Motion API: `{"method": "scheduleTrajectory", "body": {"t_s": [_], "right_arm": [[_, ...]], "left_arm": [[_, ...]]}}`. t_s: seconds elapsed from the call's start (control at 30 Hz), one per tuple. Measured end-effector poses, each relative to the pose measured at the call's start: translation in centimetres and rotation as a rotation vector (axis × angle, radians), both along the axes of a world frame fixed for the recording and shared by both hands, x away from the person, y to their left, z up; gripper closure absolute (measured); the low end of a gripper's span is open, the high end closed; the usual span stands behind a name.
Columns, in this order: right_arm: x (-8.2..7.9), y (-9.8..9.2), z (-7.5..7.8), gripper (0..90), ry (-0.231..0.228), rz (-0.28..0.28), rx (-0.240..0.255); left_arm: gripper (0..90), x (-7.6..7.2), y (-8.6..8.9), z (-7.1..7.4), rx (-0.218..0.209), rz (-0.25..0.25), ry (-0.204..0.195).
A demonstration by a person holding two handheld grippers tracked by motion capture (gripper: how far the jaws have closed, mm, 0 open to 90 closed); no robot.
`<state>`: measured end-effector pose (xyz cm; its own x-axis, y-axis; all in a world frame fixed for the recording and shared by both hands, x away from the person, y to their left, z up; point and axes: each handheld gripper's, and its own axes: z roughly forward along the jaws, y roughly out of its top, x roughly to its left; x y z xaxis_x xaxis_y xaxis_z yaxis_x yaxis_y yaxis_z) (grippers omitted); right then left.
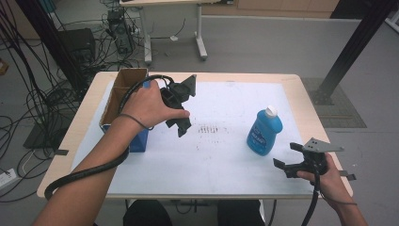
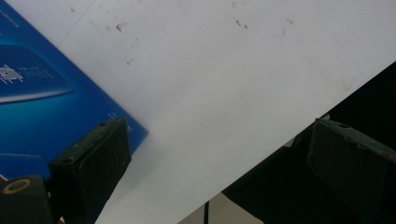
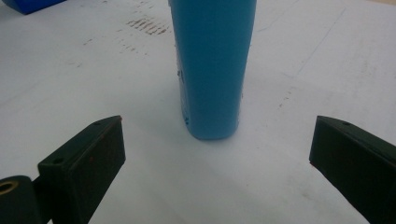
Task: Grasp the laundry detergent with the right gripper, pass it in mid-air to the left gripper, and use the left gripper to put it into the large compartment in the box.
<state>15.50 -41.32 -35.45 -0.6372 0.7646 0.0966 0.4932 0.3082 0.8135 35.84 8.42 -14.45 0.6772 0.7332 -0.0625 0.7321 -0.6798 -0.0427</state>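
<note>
Your right gripper, jaws apart, faces the blue bottle standing right of centre in the high view. It looks smooth, slippery, fairly heavy: squeeze its flat body midway. Your left gripper hovers spread too.

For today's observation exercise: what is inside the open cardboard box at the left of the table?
The high view shows only the brown inner walls of the box; nothing shows above its rim. The left gripper and the hand cover part of the opening, and the bottom is hidden.

Glossy blue plastic bottle, brown cardboard box (glossy blue outside), matt white scuffed table sheet
</note>
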Motion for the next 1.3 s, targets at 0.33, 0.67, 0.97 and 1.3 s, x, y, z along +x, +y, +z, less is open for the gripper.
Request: {"method": "scheduleTrajectory", "body": {"t_s": [0.33,0.67,0.97,1.3], "right_arm": [[0.6,0.4,-0.1,3.2,-0.007,0.013,0.004],[1.2,1.0,-0.2,3.2,-0.014,0.024,0.008],[1.7,1.4,-0.5,3.2,-0.016,0.032,0.013],[2.3,1.9,-1.0,3.2,-0.017,0.033,0.019]], "left_arm": [[6.6,-0.1,-0.1,0.1,-0.002,-0.002,0.005],[6.6,-0.1,-0.2,0.2,-0.005,-0.007,0.002],[6.7,-0.1,-0.3,0.3,-0.013,-0.014,0.002],[6.7,-0.2,-0.2,0.3,-0.015,-0.012,0.004]]}}
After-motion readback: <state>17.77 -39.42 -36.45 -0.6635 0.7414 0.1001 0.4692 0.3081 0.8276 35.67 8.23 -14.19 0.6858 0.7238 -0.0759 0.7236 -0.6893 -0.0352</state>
